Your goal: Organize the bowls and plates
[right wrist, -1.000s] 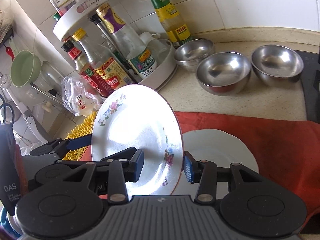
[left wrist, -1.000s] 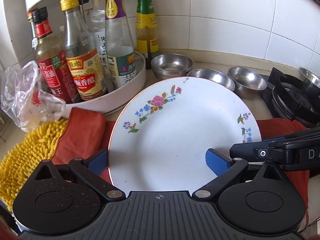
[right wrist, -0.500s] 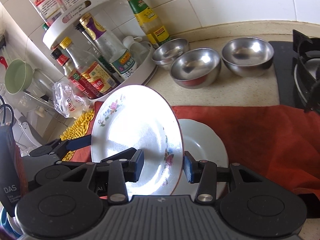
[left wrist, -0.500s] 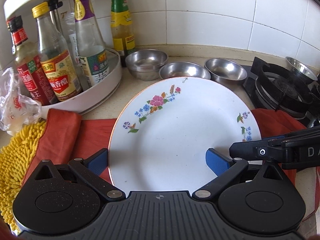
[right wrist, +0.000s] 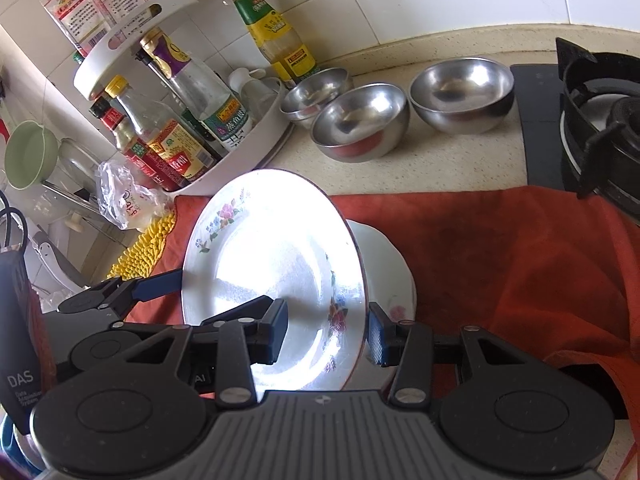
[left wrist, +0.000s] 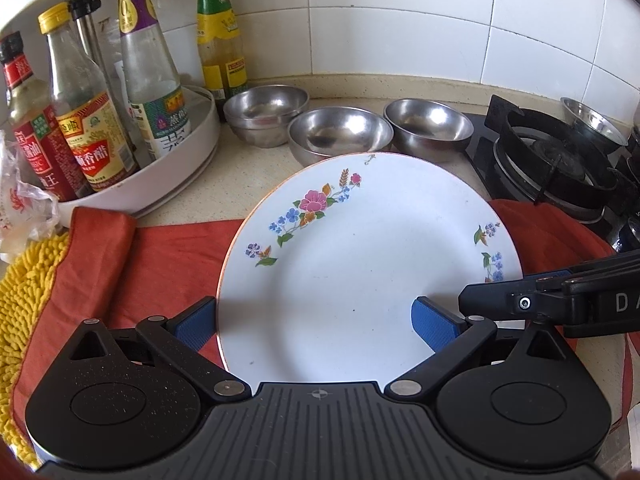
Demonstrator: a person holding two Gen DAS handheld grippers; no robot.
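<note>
White floral plate [left wrist: 360,272] (orange rim), tilted, pinched by both hand-held grippers [left wrist: 316,322] [right wrist: 327,334].

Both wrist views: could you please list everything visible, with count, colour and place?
flowered plate: one, white, tilted above the cloth
plain plate: one, white, lying on the cloth behind the flowered plate
steel bowls: three spots in a row on the counter, silver; the leftmost looks stacked
cloth: one, red, on the counter
mop pad: one, yellow, left of the cloth
bottle rack: one, white, holding several sauce bottles, far left
plastic bag: one, clear, beside the rack
gas stove: one, black, right
left gripper: black, blue pads, straddling the plate; grip unclear
right gripper: black, clamped on the plate's rim
</note>
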